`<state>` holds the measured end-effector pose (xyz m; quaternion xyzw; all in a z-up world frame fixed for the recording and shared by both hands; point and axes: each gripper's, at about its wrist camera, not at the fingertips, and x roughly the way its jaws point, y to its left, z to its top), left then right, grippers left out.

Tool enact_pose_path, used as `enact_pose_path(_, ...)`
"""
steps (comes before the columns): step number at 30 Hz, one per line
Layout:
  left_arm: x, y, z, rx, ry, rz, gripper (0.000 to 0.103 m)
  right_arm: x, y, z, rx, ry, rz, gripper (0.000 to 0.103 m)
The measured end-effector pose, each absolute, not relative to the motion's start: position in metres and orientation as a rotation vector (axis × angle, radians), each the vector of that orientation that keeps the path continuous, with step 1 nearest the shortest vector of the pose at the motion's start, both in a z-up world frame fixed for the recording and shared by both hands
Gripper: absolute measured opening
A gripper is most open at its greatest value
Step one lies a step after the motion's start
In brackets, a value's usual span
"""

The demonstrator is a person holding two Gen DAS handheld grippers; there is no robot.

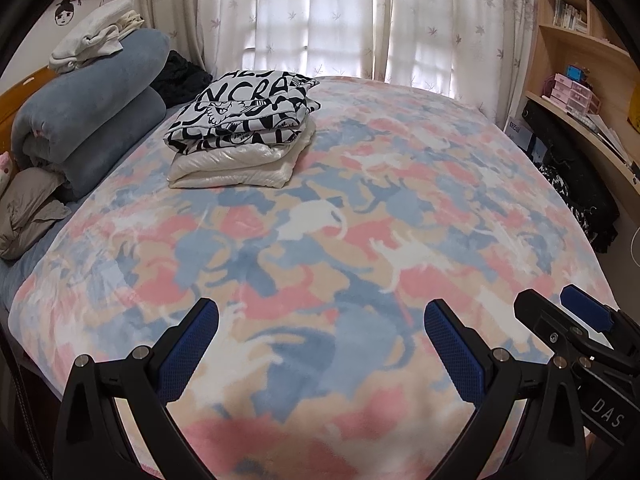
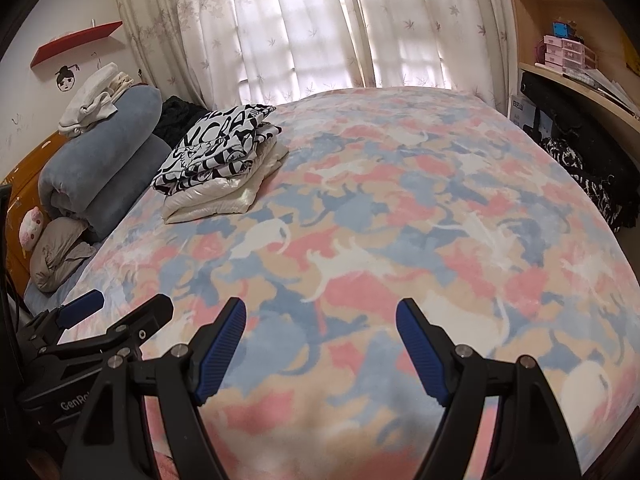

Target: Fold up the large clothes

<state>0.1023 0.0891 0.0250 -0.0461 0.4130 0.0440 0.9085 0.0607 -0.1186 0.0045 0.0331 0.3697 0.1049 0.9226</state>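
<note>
A folded black-and-white printed garment (image 1: 244, 114) (image 2: 216, 148) lies on top of a folded cream garment (image 1: 236, 166) (image 2: 218, 200), stacked at the far left of the bed. The bed carries a pink, blue and white blanket (image 1: 340, 240) (image 2: 380, 240). My left gripper (image 1: 320, 320) hangs open over the near part of the blanket, nothing between its blue pads. My right gripper (image 2: 320, 316) is open too, just to the right of the left one, with only blanket below. Both stand well short of the stack.
A rolled blue duvet (image 1: 92, 112) with white clothes (image 1: 96, 34) on top lies at the headboard, a grey pillow (image 1: 28, 208) beside it. Curtains (image 1: 360, 20) hang behind the bed. A wooden shelf unit (image 1: 588, 92) and dark bags (image 1: 576, 176) stand along the right side.
</note>
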Motion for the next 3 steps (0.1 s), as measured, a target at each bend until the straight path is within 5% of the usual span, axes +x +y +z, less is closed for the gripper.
enact_pose_path(3,0.099,0.0921,0.0242,-0.099,0.854,0.093,0.102,0.0589,-0.116,0.0022,0.064,0.761,0.216,0.078)
